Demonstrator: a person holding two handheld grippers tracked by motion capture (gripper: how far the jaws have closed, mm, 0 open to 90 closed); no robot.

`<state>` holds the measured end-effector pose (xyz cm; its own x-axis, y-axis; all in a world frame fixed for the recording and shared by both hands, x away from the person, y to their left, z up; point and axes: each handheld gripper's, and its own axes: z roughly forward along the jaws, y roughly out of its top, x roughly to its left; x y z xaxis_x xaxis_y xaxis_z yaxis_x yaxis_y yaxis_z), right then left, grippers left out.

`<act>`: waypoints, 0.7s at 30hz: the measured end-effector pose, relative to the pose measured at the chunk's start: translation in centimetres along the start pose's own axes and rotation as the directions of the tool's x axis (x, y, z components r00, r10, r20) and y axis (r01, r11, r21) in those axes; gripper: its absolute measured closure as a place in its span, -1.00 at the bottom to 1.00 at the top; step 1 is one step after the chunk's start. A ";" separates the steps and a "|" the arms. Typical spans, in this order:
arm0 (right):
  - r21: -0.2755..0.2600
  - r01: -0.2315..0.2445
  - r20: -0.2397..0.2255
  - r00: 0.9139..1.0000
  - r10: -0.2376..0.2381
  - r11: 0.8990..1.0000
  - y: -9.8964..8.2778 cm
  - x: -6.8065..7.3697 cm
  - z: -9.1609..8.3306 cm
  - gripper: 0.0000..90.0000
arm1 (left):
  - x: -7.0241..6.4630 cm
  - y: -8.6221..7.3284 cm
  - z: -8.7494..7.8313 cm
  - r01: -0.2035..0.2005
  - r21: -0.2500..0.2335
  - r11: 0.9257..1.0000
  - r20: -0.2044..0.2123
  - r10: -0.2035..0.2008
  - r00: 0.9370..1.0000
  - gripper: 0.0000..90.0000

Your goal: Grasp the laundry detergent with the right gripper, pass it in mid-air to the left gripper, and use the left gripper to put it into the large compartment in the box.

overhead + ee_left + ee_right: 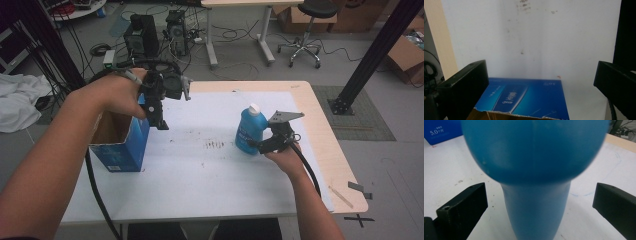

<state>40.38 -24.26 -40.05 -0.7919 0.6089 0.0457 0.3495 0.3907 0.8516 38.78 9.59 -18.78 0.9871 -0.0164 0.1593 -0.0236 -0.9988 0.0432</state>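
Reaching toward the blue bottle, the right tongs sit low at its base, jaws spread wide with the bottle's narrow part between them in the right gripper view; neither jaw touches it.

Item, left tongs: held above the near edge of the blue carton, pointing down, jaws spread and holding nothing. The left gripper view shows the carton's printed side below and between the jaws, not touched.

Item, blue bottle: upright on the white sheet covering the table, right of centre, white cap on. Well apart from the carton.

Item, blue carton: standing at the table's left edge, top open, brown inside showing. Whether anything lies within cannot be told.

Item, white sheet: bare between the two things save for dark specks.

Status, as judged: the work looks to be putting the bottle into the carton. Done so far: right tongs lined up around the bottle, left tongs posted over the carton, perhaps to steady it. Left to do: close on the bottle, lift it, carry it across, lower it through the open top, let go. Early stage; the bottle is not yet gripped.
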 end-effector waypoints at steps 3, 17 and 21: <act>-0.008 -0.001 -0.001 1.000 0.001 1.000 -0.1 0.1 0.2 -1.00 | -0.1 0.0 0.0 -0.001 0.000 1.000 0.000 0.001 1.000 -1.00; -0.059 -0.029 0.015 0.999 0.030 0.998 -0.5 0.3 1.4 -1.00 | -0.4 -0.1 0.0 -0.005 -0.007 1.000 -0.006 0.005 1.000 -1.00; -0.069 -0.028 0.013 0.999 0.029 0.997 -0.6 0.5 1.8 -1.00 | -0.4 -0.2 0.1 -0.004 -0.006 1.000 -0.008 0.004 1.000 -1.00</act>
<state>40.66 -22.98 -41.48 -0.7749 0.6288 0.0634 0.3359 0.3247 0.8842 38.36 9.84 -18.94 0.9857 -0.0204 0.1676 -0.0288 -0.9984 0.0481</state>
